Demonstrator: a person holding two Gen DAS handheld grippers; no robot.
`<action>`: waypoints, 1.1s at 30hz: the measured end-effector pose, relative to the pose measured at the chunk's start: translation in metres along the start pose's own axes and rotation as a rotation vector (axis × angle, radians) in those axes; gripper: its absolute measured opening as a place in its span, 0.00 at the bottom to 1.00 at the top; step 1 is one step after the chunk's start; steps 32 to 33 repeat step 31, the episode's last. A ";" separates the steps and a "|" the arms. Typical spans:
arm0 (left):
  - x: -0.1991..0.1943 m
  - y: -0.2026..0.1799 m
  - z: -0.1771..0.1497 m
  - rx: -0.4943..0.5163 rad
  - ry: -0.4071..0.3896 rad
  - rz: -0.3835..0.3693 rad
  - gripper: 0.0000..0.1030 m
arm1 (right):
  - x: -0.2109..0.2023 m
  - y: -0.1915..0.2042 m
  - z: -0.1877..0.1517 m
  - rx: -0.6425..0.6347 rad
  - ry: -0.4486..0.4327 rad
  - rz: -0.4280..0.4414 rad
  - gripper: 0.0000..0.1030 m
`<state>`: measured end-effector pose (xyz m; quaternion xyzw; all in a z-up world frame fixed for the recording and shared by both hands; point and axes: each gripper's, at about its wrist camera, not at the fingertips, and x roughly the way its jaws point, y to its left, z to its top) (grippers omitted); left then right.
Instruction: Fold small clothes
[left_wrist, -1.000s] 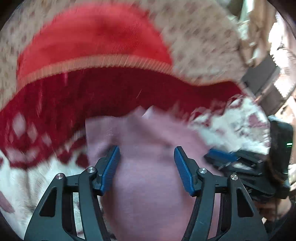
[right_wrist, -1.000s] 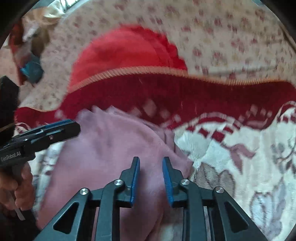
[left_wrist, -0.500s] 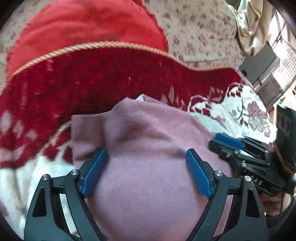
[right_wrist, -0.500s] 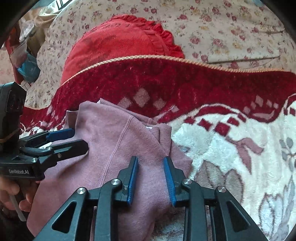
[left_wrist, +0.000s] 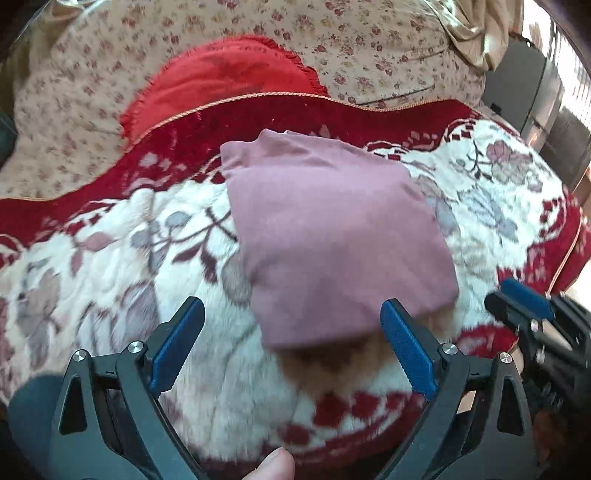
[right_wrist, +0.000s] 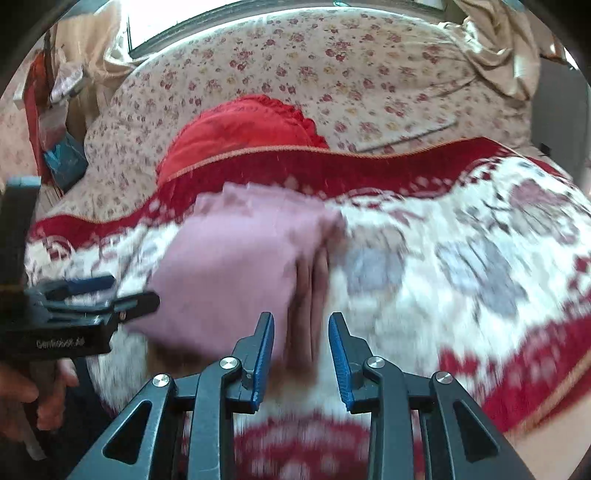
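From where I sit, the mauve garment (left_wrist: 332, 236) lies folded into a compact packet on the red-and-white floral blanket (left_wrist: 110, 266), its far edge near the blanket's dark red border, with a red cushion (left_wrist: 229, 88) beyond it. My left hand-held gripper (left_wrist: 291, 336) hangs just short of the packet's near edge, fingers spread wide and holding nothing. My right hand-held gripper (right_wrist: 301, 341) sits at the packet's right side, where the stacked layers show; its fingers stand apart with a moderate gap and nothing between them. That view is smeared by motion, so I cannot tell whether a pad brushes the cloth. I judge this fold finished and released. Next I would either press the packet flat or shift it aside, which calls for a low, level approach so the layers do not spring open
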<state>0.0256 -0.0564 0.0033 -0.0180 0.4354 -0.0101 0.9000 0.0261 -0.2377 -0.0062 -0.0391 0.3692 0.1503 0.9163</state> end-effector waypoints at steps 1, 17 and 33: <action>-0.006 -0.003 -0.004 0.001 -0.009 -0.003 0.93 | -0.006 0.003 -0.011 0.002 0.002 0.005 0.28; -0.047 -0.009 -0.020 -0.010 -0.090 0.031 0.93 | -0.032 0.004 -0.018 0.025 -0.065 -0.025 0.28; -0.045 -0.006 -0.029 -0.035 -0.092 -0.023 0.93 | -0.034 0.008 -0.019 0.011 -0.074 -0.021 0.28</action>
